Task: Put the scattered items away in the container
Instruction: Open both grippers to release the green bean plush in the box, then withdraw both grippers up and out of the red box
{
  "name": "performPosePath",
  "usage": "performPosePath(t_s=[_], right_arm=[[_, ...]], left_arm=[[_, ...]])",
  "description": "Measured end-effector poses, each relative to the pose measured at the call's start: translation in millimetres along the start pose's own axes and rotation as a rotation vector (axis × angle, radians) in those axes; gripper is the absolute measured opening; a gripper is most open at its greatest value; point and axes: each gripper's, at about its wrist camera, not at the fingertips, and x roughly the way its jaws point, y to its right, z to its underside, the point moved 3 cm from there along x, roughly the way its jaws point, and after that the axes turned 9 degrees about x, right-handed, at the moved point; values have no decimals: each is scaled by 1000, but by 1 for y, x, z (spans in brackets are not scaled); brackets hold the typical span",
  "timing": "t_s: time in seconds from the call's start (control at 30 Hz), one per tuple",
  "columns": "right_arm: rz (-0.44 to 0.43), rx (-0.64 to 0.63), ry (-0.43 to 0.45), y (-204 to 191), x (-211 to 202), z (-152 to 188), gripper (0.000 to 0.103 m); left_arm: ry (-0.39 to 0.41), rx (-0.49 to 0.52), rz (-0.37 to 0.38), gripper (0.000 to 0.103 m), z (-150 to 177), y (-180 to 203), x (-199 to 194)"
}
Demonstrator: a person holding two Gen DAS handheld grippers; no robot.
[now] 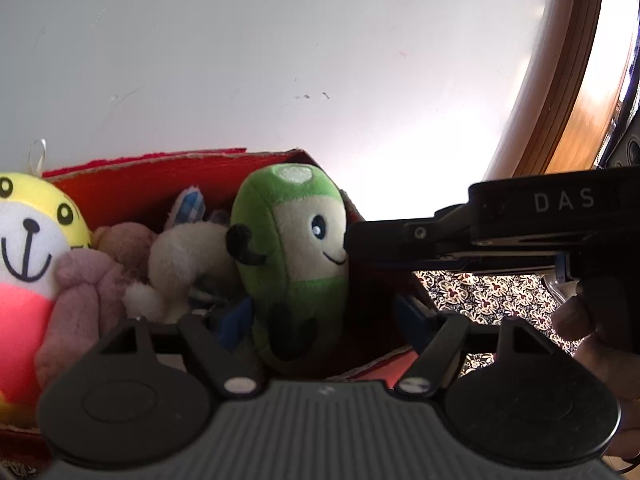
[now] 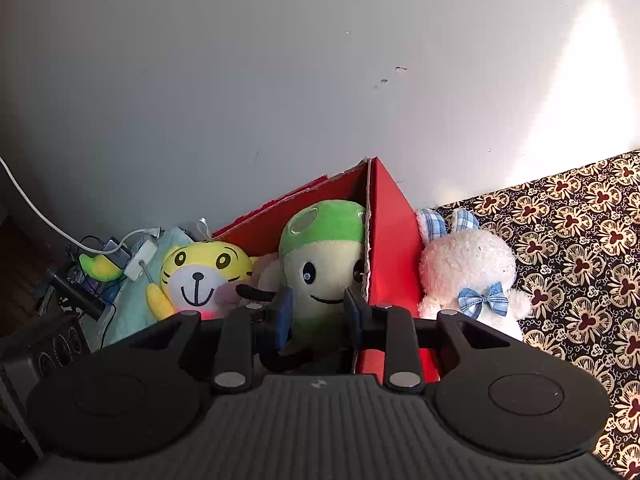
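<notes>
Left to right: cables and a charger (image 2: 138, 258) are piled by the wall, then the red box (image 2: 390, 240) holds the yellow tiger plush (image 2: 200, 276) and green plush (image 2: 320, 264). The right gripper (image 2: 318, 316) pinches that green one narrowly; left gripper (image 1: 324, 316) sits wide around it. White bunny (image 2: 468, 276) leans outside the box wall.

— Lighting? Daylight from the right; blown-out glare on white wall (image 1: 400, 152), slanting bright patch on same wall from right wrist view.
— Quality? Strong fisheye curvature, dark corners, red box (image 2: 390, 240) interior shadowed, foreground softly blurred.
</notes>
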Motion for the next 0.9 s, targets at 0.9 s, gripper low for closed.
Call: performPosePath(t_s=[0.9], right_arm=[[-8,-83,83,-4,-2,18,30]], left_arm=[[-66,-117,-148,96,-4,11,23]])
